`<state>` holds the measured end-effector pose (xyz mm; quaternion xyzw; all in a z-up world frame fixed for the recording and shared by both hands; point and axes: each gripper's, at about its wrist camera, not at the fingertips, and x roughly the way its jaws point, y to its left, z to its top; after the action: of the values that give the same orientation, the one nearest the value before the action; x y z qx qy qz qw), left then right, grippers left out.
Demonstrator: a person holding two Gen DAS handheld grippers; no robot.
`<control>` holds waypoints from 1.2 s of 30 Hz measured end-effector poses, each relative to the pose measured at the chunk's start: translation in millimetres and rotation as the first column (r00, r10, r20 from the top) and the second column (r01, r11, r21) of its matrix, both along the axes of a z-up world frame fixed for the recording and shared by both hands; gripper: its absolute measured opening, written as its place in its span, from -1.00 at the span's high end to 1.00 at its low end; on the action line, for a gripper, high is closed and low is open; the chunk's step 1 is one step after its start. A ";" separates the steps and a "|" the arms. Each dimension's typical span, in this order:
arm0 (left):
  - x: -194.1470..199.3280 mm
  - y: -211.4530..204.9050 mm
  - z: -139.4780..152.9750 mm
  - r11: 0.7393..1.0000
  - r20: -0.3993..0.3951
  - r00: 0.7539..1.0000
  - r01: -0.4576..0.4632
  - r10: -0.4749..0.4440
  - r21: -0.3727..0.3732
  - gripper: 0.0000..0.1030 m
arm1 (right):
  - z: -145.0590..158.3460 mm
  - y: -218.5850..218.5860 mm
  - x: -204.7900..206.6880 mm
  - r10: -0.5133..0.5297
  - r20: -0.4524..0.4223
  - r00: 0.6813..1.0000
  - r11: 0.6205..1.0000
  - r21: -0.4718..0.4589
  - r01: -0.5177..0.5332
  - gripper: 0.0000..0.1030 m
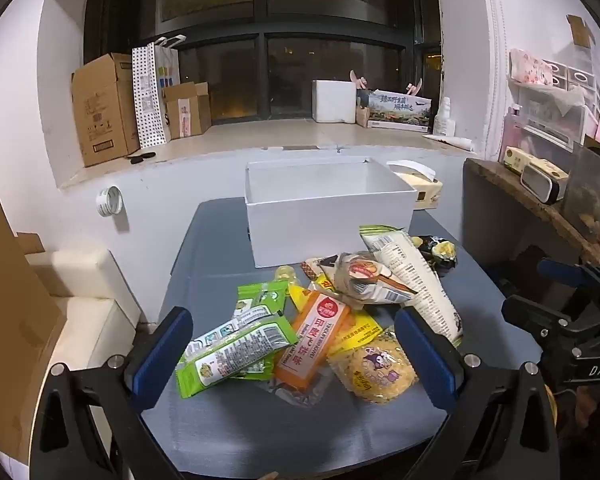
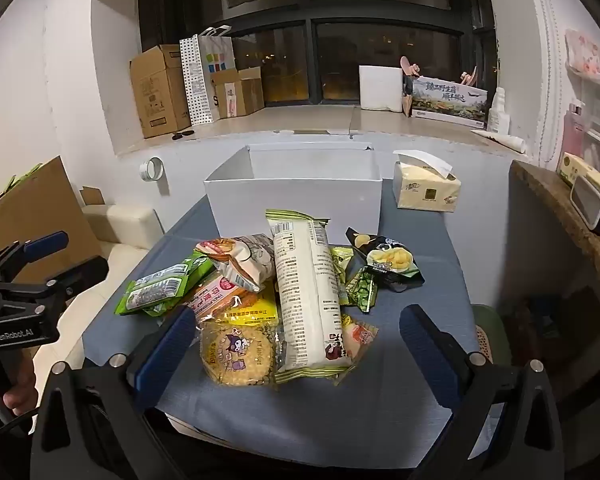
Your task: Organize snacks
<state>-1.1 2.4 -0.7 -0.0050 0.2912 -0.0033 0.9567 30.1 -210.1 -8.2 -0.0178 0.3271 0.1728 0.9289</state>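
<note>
A pile of snack packets lies on the blue-grey table [image 1: 228, 432] in front of an open white box [image 1: 327, 216], which also shows in the right wrist view [image 2: 296, 200]. The pile holds green packets [image 1: 236, 344], an orange bar [image 1: 313, 338], a round yellow cracker pack [image 1: 373, 368] [image 2: 238, 356], a long white packet [image 2: 307, 292] and a black chip bag [image 2: 387, 260]. My left gripper [image 1: 296, 348] is open above the near side of the pile. My right gripper [image 2: 296, 344] is open, its fingers either side of the cracker pack and white packet. Neither holds anything.
A tissue pack [image 2: 425, 188] stands right of the box. A window ledge behind carries cardboard boxes [image 1: 104, 108] and a white foam box [image 1: 333, 100]. A wooden shelf [image 2: 559, 208] is at the right; cream cushions [image 1: 80, 304] and cardboard at the left.
</note>
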 end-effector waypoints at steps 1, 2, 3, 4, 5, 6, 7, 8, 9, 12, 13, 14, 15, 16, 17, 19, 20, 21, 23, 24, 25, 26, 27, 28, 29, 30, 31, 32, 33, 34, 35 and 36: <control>0.9 -2.4 2.0 1.000 -0.008 1.000 0.014 -0.013 0.018 -1.00 | -0.3 -0.2 0.5 -0.003 -0.005 1.000 1.000 -0.007 0.003 -1.00; 1.8 -4.5 3.4 1.000 -0.015 1.000 0.017 -0.017 0.024 -1.00 | -0.5 -0.6 1.2 -0.007 -0.006 1.000 1.000 -0.010 0.007 -1.00; 2.3 -6.4 3.7 1.000 -0.018 1.000 0.018 -0.017 0.025 -1.00 | -0.7 -1.2 2.0 -0.011 -0.007 1.000 1.000 -0.011 0.011 -1.00; -0.2 -9.2 4.8 0.999 -0.010 1.000 0.020 -0.020 0.030 -1.00 | -0.9 -1.8 3.0 -0.014 -0.008 1.000 1.000 -0.011 0.014 -1.00; -0.7 -8.8 6.6 1.000 -0.013 1.000 0.019 -0.019 0.024 -1.00 | -1.1 -1.5 4.1 -0.016 -0.011 1.000 1.000 -0.010 0.016 -1.00; -0.3 -6.2 7.5 1.000 -0.015 1.000 0.017 -0.017 0.014 -1.00 | -1.0 3.2 2.9 -0.014 -0.010 1.000 1.000 -0.011 0.014 -1.00; 1.3 -5.5 5.3 1.000 -0.019 1.000 0.019 -0.019 0.009 -1.00 | -0.8 3.2 2.1 -0.014 -0.010 1.000 1.000 -0.009 0.014 -1.00; 3.3 -3.1 1.2 1.000 -0.022 1.000 0.019 -0.019 -0.004 -1.00 | -0.5 0.7 -0.1 -0.008 -0.007 1.000 1.000 -0.006 0.008 -1.00; 3.2 -2.2 0.5 1.000 -0.021 1.000 0.018 -0.018 -0.008 -1.00 | -0.5 2.8 0.8 -0.010 -0.009 1.000 1.000 -0.008 0.010 -1.00; 3.5 -2.3 0.0 1.000 -0.024 0.999 0.025 -0.025 -0.010 -1.00 | -0.7 -0.7 0.8 -0.002 -0.007 1.000 1.000 0.003 0.002 -1.00; 3.5 -3.2 0.2 1.000 -0.024 0.999 0.027 -0.027 -0.009 -1.00 | -1.5 -1.3 0.6 0.000 -0.007 1.000 1.000 0.005 0.000 -1.00; 3.2 -3.7 0.4 1.000 -0.023 0.999 0.028 -0.029 -0.009 -1.00 | -1.4 -1.1 0.7 -0.001 -0.007 1.000 1.000 0.005 0.001 -1.00; 2.9 -3.5 0.8 1.000 -0.023 0.999 0.030 -0.030 -0.010 -1.00 | -1.4 -0.9 0.7 -0.001 -0.007 1.000 1.000 0.005 0.001 -1.00; 2.5 -4.1 1.2 0.999 -0.022 0.999 0.035 -0.036 -0.011 -1.00 | -1.7 -0.6 0.6 0.000 -0.007 1.000 1.000 0.005 0.000 -1.00; 2.9 -3.9 1.0 0.999 -0.022 0.999 0.038 -0.038 -0.012 -1.00 | -1.4 -0.5 0.6 0.000 -0.008 1.000 1.000 0.005 0.000 -1.00; 2.5 -4.8 1.6 0.999 -0.022 0.999 0.043 -0.043 -0.008 -1.00 | -1.9 -0.5 0.5 0.001 -0.008 1.000 1.000 0.006 0.000 -1.00; 3.0 -5.3 1.2 0.999 -0.024 0.999 0.045 -0.045 -0.007 -1.00 | -2.0 -0.6 0.4 -0.001 -0.008 1.000 1.000 0.005 0.001 -1.00; 3.3 -4.9 1.2 0.999 -0.026 0.999 0.047 -0.047 -0.010 -1.00 | -2.2 -0.8 0.5 -0.003 -0.010 1.000 1.000 0.005 0.003 -1.00; 3.4 -3.7 1.2 0.999 -0.028 0.998 0.051 -0.051 -0.019 -1.00 | -2.2 -1.0 0.1 -0.001 -0.010 1.000 1.000 0.007 0.001 -1.00; 3.4 -3.6 1.2 0.999 -0.029 0.998 0.050 -0.050 -0.019 -1.00 | -2.3 -1.3 0.5 -0.001 -0.011 1.000 1.000 0.008 0.001 -1.00; 3.8 -3.5 0.9 0.999 -0.031 0.998 0.048 -0.048 -0.016 -1.00 | -2.4 -1.1 0.4 -0.002 -0.012 1.000 1.000 0.008 0.002 -1.00; 3.7 -3.4 0.8 0.999 -0.031 0.998 0.047 -0.048 -0.017 -1.00 | -2.6 -0.9 0.5 -0.002 -0.013 1.000 1.000 0.009 0.002 -1.00; 3.6 -3.1 0.7 0.999 -0.031 0.998 0.047 -0.048 -0.018 -1.00 | -2.8 -1.0 0.7 -0.003 -0.015 1.000 1.000 0.009 0.003 -1.00; 3.6 -3.2 0.5 0.999 -0.031 0.998 0.046 -0.047 -0.018 -1.00 | -2.9 -1.1 0.9 -0.004 -0.017 1.000 1.000 0.009 0.005 -1.00; 3.7 -3.1 0.6 0.999 -0.031 0.999 0.044 -0.045 -0.016 -1.00 | -3.0 -1.3 1.2 -0.006 -0.020 1.000 1.000 0.008 0.006 -1.00; 3.7 -2.9 0.7 0.999 -0.031 0.999 0.042 -0.043 -0.017 -1.00 | -2.9 -1.0 1.2 -0.005 -0.022 1.000 1.000 0.010 0.005 -1.00; 3.6 -2.4 0.9 0.999 -0.031 0.999 0.042 -0.043 -0.021 -1.00 | -2.6 -1.2 1.4 -0.002 -0.023 1.000 1.000 0.011 0.003 -1.00; 3.5 -1.7 1.0 0.999 -0.031 0.999 0.044 -0.045 -0.027 -1.00 | -2.6 -1.1 1.3 0.000 -0.023 1.000 1.000 0.012 0.000 -1.00; 2.8 -1.0 1.4 0.998 -0.028 0.999 0.045 -0.046 -0.033 -1.00 | -2.7 -0.9 1.0 0.001 -0.022 1.000 1.000 0.011 -0.001 -1.00; 2.5 -0.9 1.7 0.998 -0.026 0.999 0.043 -0.044 -0.034 -1.00 | -2.7 -1.1 0.9 0.000 -0.022 1.000 1.000 0.009 0.000 -1.00; 2.2 -0.5 2.3 0.999 -0.023 0.999 0.041 -0.042 -0.036 -1.00 | -3.0 -1.0 0.8 0.000 -0.022 1.000 1.000 0.009 0.000 -1.00; 2.0 -0.3 2.8 0.999 -0.020 0.999 0.037 -0.038 -0.034 -1.00 | -3.2 -0.9 0.8 -0.001 -0.022 1.000 1.000 0.009 0.001 -1.00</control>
<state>0.8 2.1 2.1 -0.0157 0.3011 -0.0260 0.9531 30.8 -211.0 -11.4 -0.0115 0.3364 0.1742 0.9254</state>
